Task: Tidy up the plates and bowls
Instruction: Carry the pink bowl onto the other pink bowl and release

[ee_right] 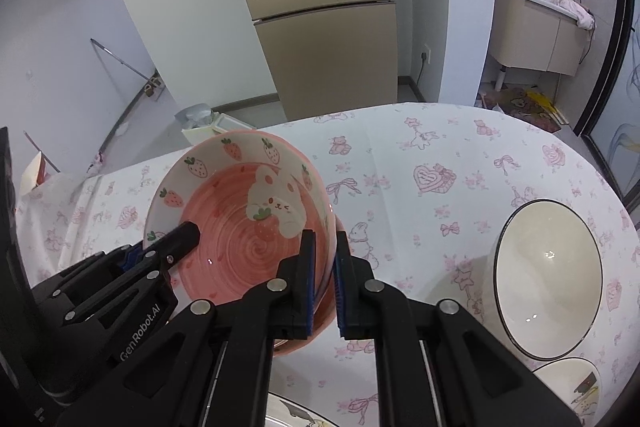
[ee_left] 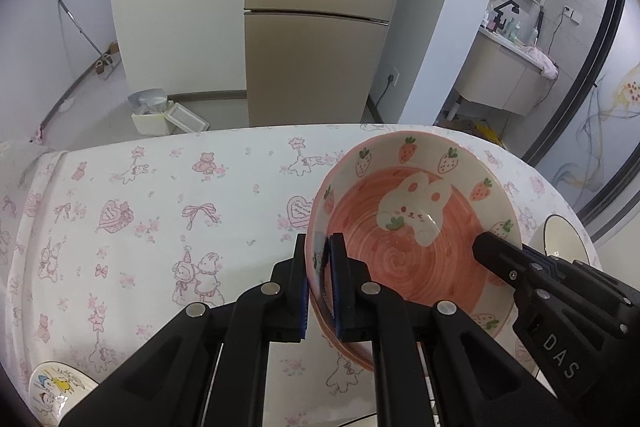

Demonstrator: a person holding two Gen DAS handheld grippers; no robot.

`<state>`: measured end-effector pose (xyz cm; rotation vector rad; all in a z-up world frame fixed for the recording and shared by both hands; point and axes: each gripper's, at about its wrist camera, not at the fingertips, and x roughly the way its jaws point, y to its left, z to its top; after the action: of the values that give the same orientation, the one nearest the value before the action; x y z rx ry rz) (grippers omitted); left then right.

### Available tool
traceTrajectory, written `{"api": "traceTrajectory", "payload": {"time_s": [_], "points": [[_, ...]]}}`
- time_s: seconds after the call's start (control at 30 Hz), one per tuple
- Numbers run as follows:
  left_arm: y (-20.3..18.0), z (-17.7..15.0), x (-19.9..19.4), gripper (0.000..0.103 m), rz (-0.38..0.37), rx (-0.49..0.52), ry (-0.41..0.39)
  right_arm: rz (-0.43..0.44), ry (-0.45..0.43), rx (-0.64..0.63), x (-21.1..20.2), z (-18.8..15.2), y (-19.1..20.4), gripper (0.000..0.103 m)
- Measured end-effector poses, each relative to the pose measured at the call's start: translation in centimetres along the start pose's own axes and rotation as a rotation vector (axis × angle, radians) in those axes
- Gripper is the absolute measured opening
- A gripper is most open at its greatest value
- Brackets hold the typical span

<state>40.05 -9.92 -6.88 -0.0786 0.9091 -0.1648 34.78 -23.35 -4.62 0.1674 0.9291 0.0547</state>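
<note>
A pink bowl (ee_left: 416, 227) with a white rabbit and strawberries on its rim is held between both grippers above the table. It also shows in the right wrist view (ee_right: 240, 227). My left gripper (ee_left: 319, 255) is shut on the bowl's left rim. My right gripper (ee_right: 325, 251) is shut on its right rim. Each gripper shows in the other's view, the right one (ee_left: 520, 267) and the left one (ee_right: 160, 251). A white bowl with a dark rim (ee_right: 548, 279) stands on the table to the right.
The table wears a white cloth with pink prints (ee_left: 160, 219). A cartoon plate (ee_left: 60, 391) lies at the front left, another printed dish (ee_right: 576, 391) at the front right, one more (ee_right: 296, 411) at the bottom edge. A fridge (ee_left: 320, 19) stands behind the table.
</note>
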Motion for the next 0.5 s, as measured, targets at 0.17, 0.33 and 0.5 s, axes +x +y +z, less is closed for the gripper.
{"api": "traceTrajectory", "payload": {"time_s": [0.17, 0.33, 0.5], "points": [[0.0, -0.1, 0.0, 0.010, 0.003, -0.001, -0.001, -0.012, 0.014, -0.009, 0.4, -0.2, 0.1, 0.008], [0.0, -0.4, 0.9, 0.010, 0.006, 0.000, 0.035, -0.006, 0.029, -0.004, 0.6, -0.3, 0.0, 0.008], [-0.1, -0.5, 1.1, 0.010, 0.006, 0.005, 0.041, -0.007, 0.033, -0.004, 0.7, -0.3, 0.0, 0.008]]}}
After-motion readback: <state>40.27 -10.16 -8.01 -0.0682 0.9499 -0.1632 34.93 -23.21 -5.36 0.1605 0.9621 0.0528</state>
